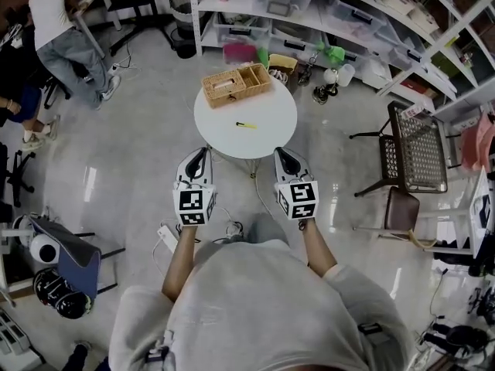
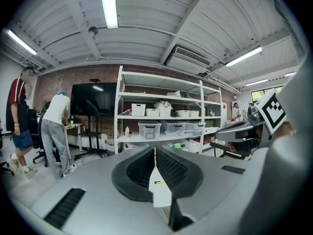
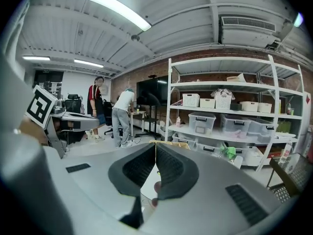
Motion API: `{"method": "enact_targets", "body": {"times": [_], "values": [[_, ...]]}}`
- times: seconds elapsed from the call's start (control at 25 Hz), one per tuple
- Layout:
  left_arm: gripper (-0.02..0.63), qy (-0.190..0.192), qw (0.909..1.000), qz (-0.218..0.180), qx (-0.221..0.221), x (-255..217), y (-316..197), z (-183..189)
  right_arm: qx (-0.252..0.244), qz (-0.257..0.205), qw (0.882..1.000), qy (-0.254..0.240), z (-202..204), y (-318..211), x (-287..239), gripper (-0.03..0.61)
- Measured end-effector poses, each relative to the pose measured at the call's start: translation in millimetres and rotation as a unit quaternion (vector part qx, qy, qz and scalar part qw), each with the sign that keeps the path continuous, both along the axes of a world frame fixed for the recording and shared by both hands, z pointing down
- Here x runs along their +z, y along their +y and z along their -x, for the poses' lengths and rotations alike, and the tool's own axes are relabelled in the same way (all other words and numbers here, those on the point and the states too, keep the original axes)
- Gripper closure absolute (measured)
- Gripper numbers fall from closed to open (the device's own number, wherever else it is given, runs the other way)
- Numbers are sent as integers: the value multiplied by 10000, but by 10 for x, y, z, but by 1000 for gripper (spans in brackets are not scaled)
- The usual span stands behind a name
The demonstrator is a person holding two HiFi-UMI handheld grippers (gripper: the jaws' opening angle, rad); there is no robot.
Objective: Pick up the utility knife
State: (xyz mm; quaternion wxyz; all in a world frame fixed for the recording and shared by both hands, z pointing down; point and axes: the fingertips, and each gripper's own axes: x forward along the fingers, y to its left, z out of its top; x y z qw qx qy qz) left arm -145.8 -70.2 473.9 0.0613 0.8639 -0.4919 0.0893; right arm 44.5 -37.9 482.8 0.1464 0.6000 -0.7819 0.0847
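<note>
The utility knife [image 1: 246,125] is small and yellow and lies flat near the middle of the round white table [image 1: 267,136]. In the left gripper view the knife [image 2: 159,182] shows as a thin yellow sliver on the table top, seen through the gap below the jaws. My left gripper [image 1: 203,151] is shut and empty, just short of the table's near left edge. My right gripper [image 1: 280,151] is also shut and empty, at the near right edge. Both point toward the table, with the knife ahead and between them. The jaws meet at the left gripper [image 2: 155,153] and at the right gripper [image 3: 156,153].
A wicker basket [image 1: 236,83] stands on the table's far side. White shelves with plastic bins [image 1: 309,22] line the wall behind. A folding chair [image 1: 418,149] stands to the right. A person [image 1: 66,37] stands at the far left. A power strip [image 1: 167,238] and cables lie on the floor.
</note>
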Motion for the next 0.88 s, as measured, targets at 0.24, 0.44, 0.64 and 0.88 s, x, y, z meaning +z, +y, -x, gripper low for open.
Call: {"method": "enact_targets", "body": {"times": [0.24, 0.44, 0.64, 0.88], "values": [[587, -36, 9999, 104, 57, 149, -177, -122, 24, 74, 10000, -14, -121, -200, 157, 548], [587, -99, 9998, 159, -10, 218, -412, -122, -97, 104, 9999, -62, -100, -506, 248, 548], [586, -167, 9996, 181, -168, 245, -772, -186, -282, 114, 9995, -89, -158, -920, 295, 548], [586, -204, 9989, 155, -394, 211, -1271, -428, -552, 198, 9982, -114, -341, -1449, 362, 548]]}}
